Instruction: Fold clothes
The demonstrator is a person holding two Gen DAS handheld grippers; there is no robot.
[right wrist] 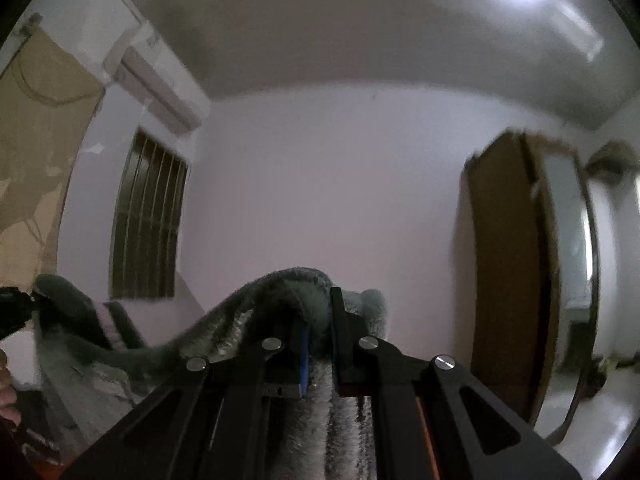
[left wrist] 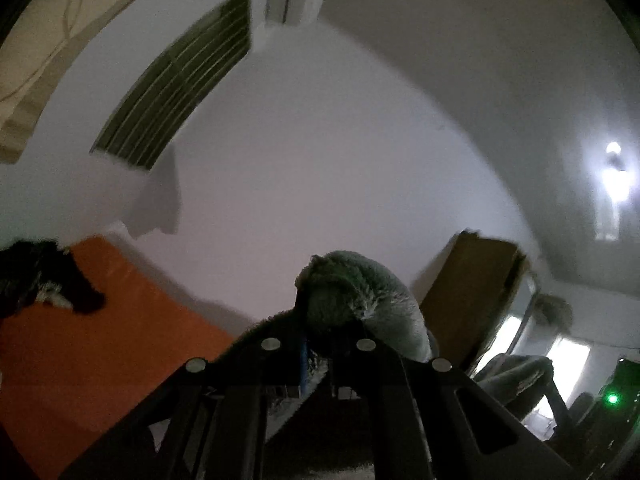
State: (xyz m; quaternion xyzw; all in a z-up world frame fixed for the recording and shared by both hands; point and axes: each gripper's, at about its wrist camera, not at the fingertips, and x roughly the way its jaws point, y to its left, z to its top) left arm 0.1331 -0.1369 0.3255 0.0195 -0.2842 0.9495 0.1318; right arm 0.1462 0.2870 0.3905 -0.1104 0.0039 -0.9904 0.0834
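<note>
A grey fuzzy garment [left wrist: 352,292] is bunched over the fingertips of my left gripper [left wrist: 320,320], which is shut on its edge and held high, facing the wall. In the right wrist view the same garment [right wrist: 280,292] drapes over my right gripper [right wrist: 318,312], also shut on it. From there the fabric sags leftward to the left gripper [right wrist: 34,300] at the picture's edge. More grey fabric [left wrist: 516,372] shows low on the right in the left wrist view. Most of the garment hangs below, hidden by the gripper bodies.
An orange bed surface [left wrist: 100,340] lies lower left with a black-and-white garment [left wrist: 40,280] on it. Ahead is a white wall with a barred window [right wrist: 148,220]. A brown door [right wrist: 508,264] and a mirror [right wrist: 572,264] stand right. A hand [right wrist: 6,396] shows at the left edge.
</note>
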